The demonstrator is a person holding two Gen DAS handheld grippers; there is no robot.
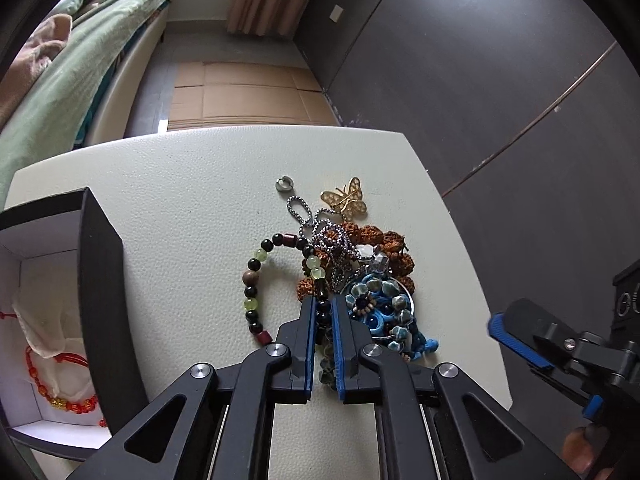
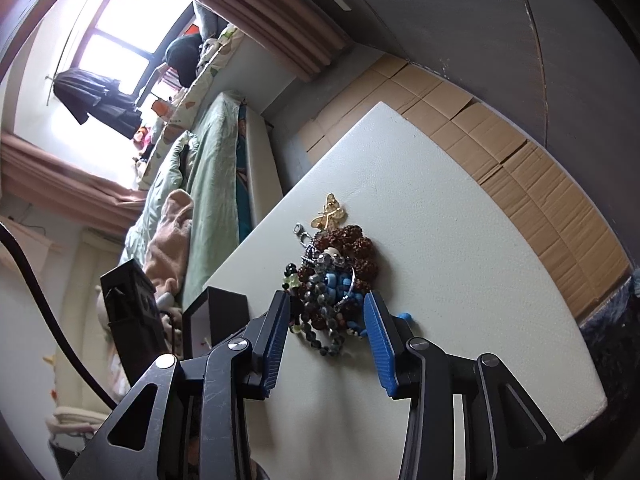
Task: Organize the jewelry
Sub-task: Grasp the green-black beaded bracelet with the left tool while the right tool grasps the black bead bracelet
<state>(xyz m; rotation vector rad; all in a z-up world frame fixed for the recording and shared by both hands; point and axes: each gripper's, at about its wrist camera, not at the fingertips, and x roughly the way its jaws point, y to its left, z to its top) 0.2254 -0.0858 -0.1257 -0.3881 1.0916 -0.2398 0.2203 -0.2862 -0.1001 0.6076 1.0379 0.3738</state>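
While the right gripper [image 2: 326,316] hangs spread over the jewelry pile [image 1: 360,272] on the white table [image 1: 180,200], the left gripper [image 1: 323,304] is pinching the black-and-green bead bracelet [image 1: 256,272].

jewelry pile [image 1: 352,264] lies on the table [image 1: 180,200], open box [image 1: 96,280] to its left.

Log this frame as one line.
left gripper: shut on beaded bracelet | right gripper: open, at jewelry pile | box: holds red bracelet
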